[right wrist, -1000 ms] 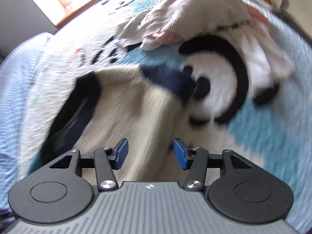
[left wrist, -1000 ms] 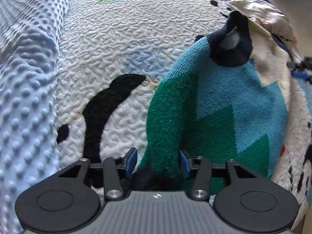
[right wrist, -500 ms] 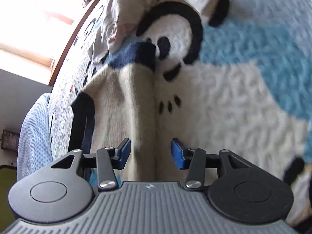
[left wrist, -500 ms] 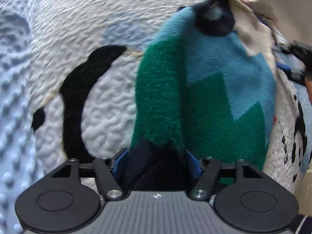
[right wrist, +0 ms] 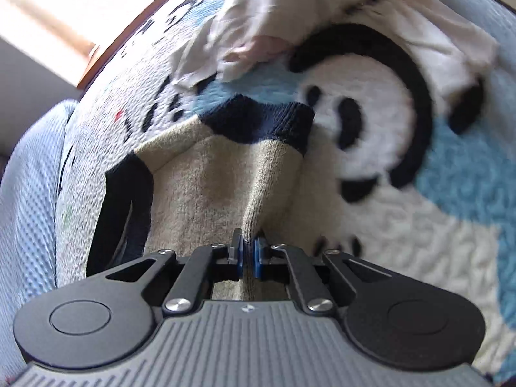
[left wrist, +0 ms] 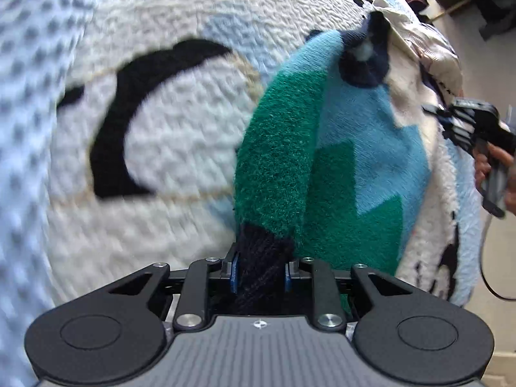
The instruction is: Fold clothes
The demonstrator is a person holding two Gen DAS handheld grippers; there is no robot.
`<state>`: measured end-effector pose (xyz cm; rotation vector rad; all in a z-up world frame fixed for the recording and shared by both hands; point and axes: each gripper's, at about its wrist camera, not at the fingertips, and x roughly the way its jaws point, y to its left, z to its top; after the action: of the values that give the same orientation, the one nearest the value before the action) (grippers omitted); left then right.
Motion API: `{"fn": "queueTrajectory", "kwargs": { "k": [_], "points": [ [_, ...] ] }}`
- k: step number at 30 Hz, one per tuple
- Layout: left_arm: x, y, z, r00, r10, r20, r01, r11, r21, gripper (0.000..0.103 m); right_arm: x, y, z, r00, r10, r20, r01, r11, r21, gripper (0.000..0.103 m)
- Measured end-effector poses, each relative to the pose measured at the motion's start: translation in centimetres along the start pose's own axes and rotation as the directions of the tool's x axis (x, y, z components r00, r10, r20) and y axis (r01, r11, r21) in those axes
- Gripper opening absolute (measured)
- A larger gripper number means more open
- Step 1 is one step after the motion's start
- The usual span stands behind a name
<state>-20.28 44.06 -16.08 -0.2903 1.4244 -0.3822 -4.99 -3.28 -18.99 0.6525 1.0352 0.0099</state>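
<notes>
Sweater (left wrist: 351, 174) in green, light blue and cream fleece with navy trim lies spread on the panda-print blanket (left wrist: 180, 148) covering the bed, and both tools have hold of it. Seen from its own camera, the left tool (left wrist: 260, 272) is clenched on the dark navy cuff of the green sleeve, which bunches thickly between the blue pads. The right tool (right wrist: 247, 254) has its pads pinched nearly together on a ridge of the cream fabric, with a navy cuff (right wrist: 258, 122) lying further ahead on the blanket and a heap of pale clothes (right wrist: 290, 25) beyond that. From the left camera, the right tool (left wrist: 474, 135) also shows at the far edge of the sweater, held in a hand. Judging by this, the step in hand is the first grasp on both sides, ahead of a fold. The next move likely calls for lifting both held parts together and carrying them inward over the body, keeping the fleece taut enough that it lands flat rather than rumpled.
</notes>
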Motion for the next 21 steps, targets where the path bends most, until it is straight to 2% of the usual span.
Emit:
{"fn": "queueTrajectory", "kwargs": {
  "k": [4,8,11,14,16,17,18,19,21],
  "points": [
    [0.6,-0.6,0.2,1.000,-0.019,-0.019,0.017,0.998,-0.055,0.026,1.3,2.7,1.3,1.000,0.009,-0.029,-0.011,0.996,-0.085,0.007],
    [1.6,-1.6,0.9,1.000,-0.028,-0.012,0.027,0.996,-0.083,0.026,2.3,4.4,2.2,0.998,-0.019,-0.054,0.009,0.983,-0.181,0.007],
    [1.6,-1.4,1.1,1.000,-0.015,-0.006,0.014,0.994,-0.106,0.026,2.9,4.8,2.4,0.996,-0.048,-0.070,0.031,0.974,-0.226,0.007],
    [1.6,-0.5,1.5,1.000,-0.008,-0.012,0.006,0.992,-0.123,0.026,2.6,4.2,2.1,0.996,-0.053,-0.071,0.036,0.975,-0.221,0.008],
    [1.6,-0.2,1.9,1.000,-0.002,-0.019,0.000,0.993,-0.122,0.027,2.1,3.7,1.9,0.996,-0.066,-0.067,0.051,0.979,-0.198,0.018],
    [1.6,-0.1,2.2,1.000,0.003,-0.022,-0.005,0.993,-0.120,0.027,1.7,3.4,1.7,0.995,-0.076,-0.059,0.064,0.980,-0.189,0.034],
    [1.6,-0.2,2.2,1.000,0.010,-0.023,-0.012,0.994,-0.111,0.028,1.0,2.9,1.3,0.996,-0.077,-0.049,0.067,0.980,-0.189,0.045],
    [1.7,-0.4,2.5,0.999,0.022,-0.024,-0.024,0.995,-0.094,0.030,0.1,2.3,0.7,0.996,-0.078,-0.037,0.069,0.978,-0.197,0.047],
    [1.7,-0.6,2.9,0.999,0.047,-0.023,-0.048,0.997,-0.060,0.035,-2.4,1.2,-1.5,0.997,-0.071,-0.019,0.065,0.974,-0.219,0.041]
  ]
}}
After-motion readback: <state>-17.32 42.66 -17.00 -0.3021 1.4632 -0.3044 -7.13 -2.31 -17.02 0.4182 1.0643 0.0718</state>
